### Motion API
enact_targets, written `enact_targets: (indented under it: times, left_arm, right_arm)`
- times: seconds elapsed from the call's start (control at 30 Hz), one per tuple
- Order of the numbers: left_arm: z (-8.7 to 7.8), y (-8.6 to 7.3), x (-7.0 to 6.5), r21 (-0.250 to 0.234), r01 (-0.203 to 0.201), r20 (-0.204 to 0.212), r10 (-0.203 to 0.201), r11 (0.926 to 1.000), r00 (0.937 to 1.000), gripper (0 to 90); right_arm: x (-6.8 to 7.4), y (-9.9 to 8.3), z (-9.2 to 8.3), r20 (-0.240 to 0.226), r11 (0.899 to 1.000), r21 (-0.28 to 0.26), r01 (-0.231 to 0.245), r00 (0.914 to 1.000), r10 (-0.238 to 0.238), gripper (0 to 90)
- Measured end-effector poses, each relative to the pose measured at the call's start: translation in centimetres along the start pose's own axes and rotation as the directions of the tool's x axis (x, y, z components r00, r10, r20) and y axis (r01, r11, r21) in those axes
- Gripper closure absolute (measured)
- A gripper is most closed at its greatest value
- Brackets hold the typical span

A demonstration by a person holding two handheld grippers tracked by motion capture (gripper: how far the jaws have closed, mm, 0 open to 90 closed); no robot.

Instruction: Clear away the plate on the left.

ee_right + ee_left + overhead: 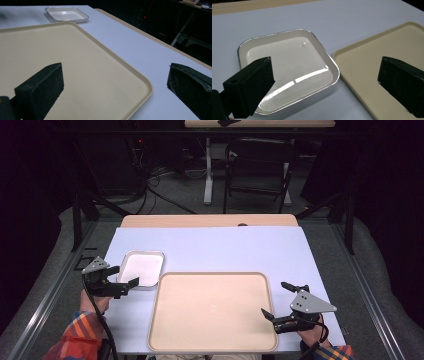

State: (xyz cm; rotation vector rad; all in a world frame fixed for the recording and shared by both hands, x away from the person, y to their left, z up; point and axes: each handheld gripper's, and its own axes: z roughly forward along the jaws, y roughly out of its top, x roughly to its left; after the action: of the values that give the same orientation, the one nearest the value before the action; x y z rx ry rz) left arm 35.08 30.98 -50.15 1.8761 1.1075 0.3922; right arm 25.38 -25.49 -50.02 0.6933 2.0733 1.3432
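Observation:
A large beige tray lies empty at the front middle of the pale table. A square white dish with a silvery rim sits just beyond the tray's left far corner, also empty. My left gripper is open at the dish's near left edge; in the left gripper view its jaws straddle the dish and the tray's corner. My right gripper is open at the tray's right edge; in the right gripper view one jaw is over the tray and the other over the table, with the dish far off.
The pale blue table cover has a wooden strip along its far edge. Beyond the table stand a dark chair and a white table leg on a grey floor with cables.

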Motion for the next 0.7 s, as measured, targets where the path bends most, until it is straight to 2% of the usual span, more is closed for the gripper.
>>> enact_targets:
  times: [0.17,0.27,0.37,0.4,0.53,0.63,0.7]
  left_arm:
    - [0.8,0.1,1.1,0.022,0.017,-0.012,-0.017,0.9996,0.9998,0.4]
    - [1.2,0.2,1.7,0.026,0.025,-0.036,-0.024,0.9993,0.9991,0.6]
    - [1.5,0.1,2.6,0.03,0.056,-0.059,-0.055,0.998,0.9968,0.8]
    - [1.7,0.0,3.0,0.033,0.073,-0.051,-0.071,0.9968,0.9962,0.8]
    - [2.2,-0.2,3.7,0.055,0.091,-0.06,-0.088,0.9943,0.9943,1.3]
    - [2.6,-0.1,4.2,0.064,0.096,-0.073,-0.092,0.9932,0.9931,1.4]
    - [2.9,-0.1,4.4,0.071,0.091,-0.1,-0.084,0.9933,0.9915,1.9]
  right_arm:
    - [0.0,0.0,0.1,0.0,1.0,0.004,-0.001,1.0,0.001,0.1]
    - [0.0,0.0,0.1,0.0,1.0,0.005,-0.004,1.0,0.004,0.1]
    - [-0.1,-0.1,0.1,0.003,1.0,0.007,-0.006,1.0,0.006,0.1]
    - [-0.1,-0.1,0.1,0.002,1.0,0.008,-0.005,1.0,0.005,0.1]
    - [-0.1,-0.1,0.1,0.004,1.0,0.01,-0.003,1.0,0.003,0.2]
    - [-0.1,-0.1,0.1,0.003,1.0,0.011,-0.001,1.0,0.001,0.3]
    - [0.0,-0.1,0.1,0.004,1.0,0.013,-0.004,1.0,0.003,0.3]
